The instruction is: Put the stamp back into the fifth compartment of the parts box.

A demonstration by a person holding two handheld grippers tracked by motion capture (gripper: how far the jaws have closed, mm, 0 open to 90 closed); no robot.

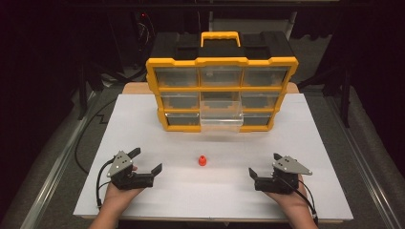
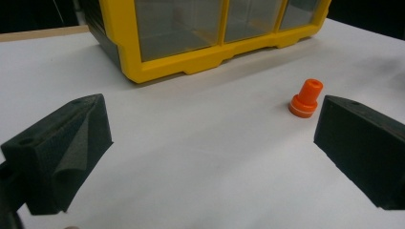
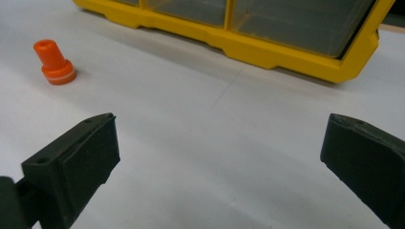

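Upright at the centre of the high view, the small orange plug (image 1: pixel 202 161) stands on its wider base on the white worktop (image 1: pixel 215 191), narrow end up, long axis vertical. It sits between the left tool (image 1: pixel 145 160) and the right tool (image 1: pixel 264 165), well apart from both; each has its jaws spread wide, holding nothing. Behind it stands the yellow drawer box (image 1: pixel 222 93), its lower middle clear drawer (image 1: pixel 221 117) pulled out. Both gripper views crop that box to its bottom frame.
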